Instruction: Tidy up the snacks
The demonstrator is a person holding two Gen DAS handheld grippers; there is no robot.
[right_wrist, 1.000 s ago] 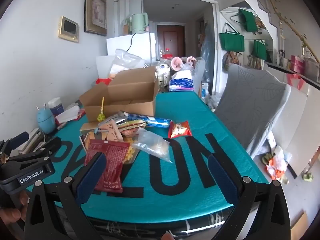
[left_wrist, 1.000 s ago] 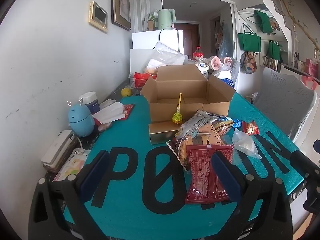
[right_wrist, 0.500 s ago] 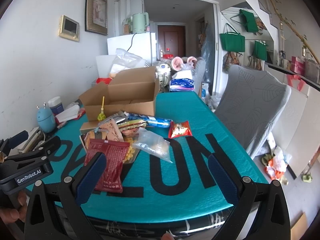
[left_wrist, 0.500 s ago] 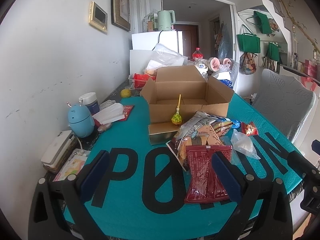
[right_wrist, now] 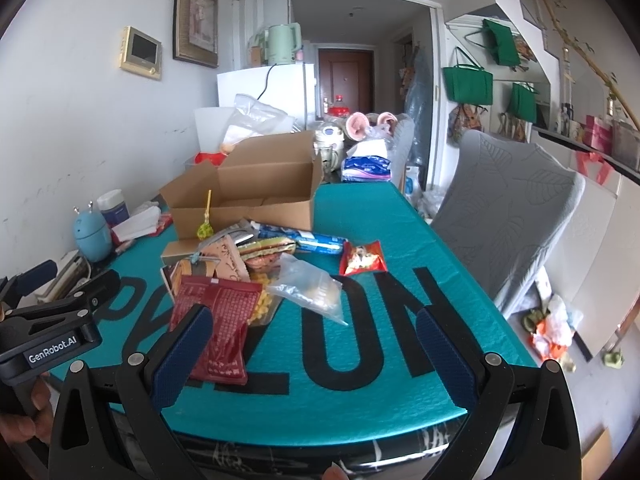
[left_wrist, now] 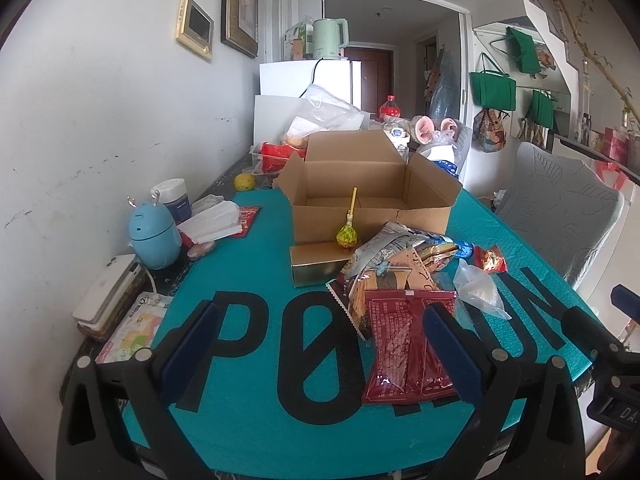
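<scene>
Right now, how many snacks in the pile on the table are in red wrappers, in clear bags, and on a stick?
Red wrappers: 2, the large red packet and the small red packet.
Clear bags: 1, the clear bag.
On a stick: 1, the lollipop.
Total: 4.

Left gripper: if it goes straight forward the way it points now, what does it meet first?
Probably the gold box, then the cardboard box behind it. The open left gripper has only bare teal mat before that; the red packet lies slightly right.
</scene>
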